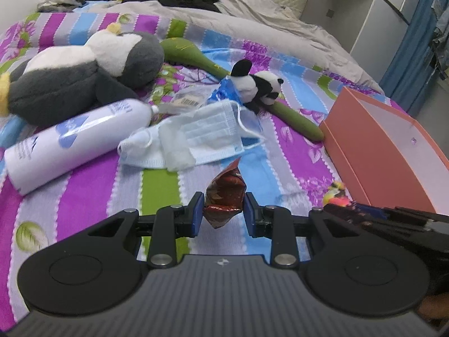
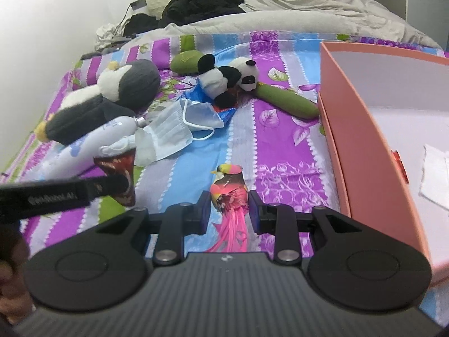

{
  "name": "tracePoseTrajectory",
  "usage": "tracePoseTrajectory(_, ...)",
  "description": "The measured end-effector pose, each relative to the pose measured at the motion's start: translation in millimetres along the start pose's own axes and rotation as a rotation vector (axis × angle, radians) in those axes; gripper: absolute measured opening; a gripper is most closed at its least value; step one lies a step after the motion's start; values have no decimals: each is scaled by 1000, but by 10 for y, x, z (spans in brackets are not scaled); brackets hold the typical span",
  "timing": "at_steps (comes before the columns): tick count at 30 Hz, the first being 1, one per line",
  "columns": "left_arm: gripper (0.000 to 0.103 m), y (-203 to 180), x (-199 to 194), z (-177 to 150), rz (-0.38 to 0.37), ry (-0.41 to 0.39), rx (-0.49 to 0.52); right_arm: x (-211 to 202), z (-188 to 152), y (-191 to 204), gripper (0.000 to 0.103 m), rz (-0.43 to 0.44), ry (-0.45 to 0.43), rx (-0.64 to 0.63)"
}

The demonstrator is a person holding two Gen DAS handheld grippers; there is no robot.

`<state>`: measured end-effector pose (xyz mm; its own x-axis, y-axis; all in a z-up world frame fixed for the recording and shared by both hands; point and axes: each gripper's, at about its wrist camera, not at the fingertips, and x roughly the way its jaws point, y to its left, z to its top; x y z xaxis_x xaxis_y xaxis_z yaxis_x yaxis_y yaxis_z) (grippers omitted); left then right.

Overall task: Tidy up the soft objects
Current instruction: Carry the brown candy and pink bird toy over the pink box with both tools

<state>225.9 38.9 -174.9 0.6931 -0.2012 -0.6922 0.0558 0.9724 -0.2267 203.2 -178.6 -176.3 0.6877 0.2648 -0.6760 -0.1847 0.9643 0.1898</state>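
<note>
Fingers (image 1: 198, 215) of left gripper (image 1: 223, 210) clamp crumpled red snack packet (image 1: 224, 196); right gripper (image 2: 230, 210) clamps pink toy bird (image 2: 228, 193), both above striped bedspread (image 1: 289, 146). Orange box (image 2: 362, 140) stands open at right. Grey penguin plush (image 1: 75, 81), white bottle (image 1: 78, 140), face masks (image 1: 207, 134), panda plush (image 1: 258, 84) lie on bed.

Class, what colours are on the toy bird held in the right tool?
Mostly pink and red, with a yellow-green head, on the toy bird; clearest in the right wrist view.
</note>
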Motion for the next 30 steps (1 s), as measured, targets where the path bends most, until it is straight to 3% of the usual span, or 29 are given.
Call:
tracePoseTrajectory(10, 35, -101, -199, -223, -11, 45, -16, -274, -110, -12, 32, -2, -3, 22)
tracePoseTrajectory(15, 35, -204, -405, -210, -13, 30, -7, -480, -35, 26, 32, 6, -36, 6)
tracePoseTrajectory(22, 35, -453, -624, -29, -26, -2, 12, -844, 180, -133, 32, -19, -87, 10)
tracePoseTrajectory(30, 35, -875, -821, 339, -92, -50, 28, -1255, 559, -332, 32, -47, -169, 0)
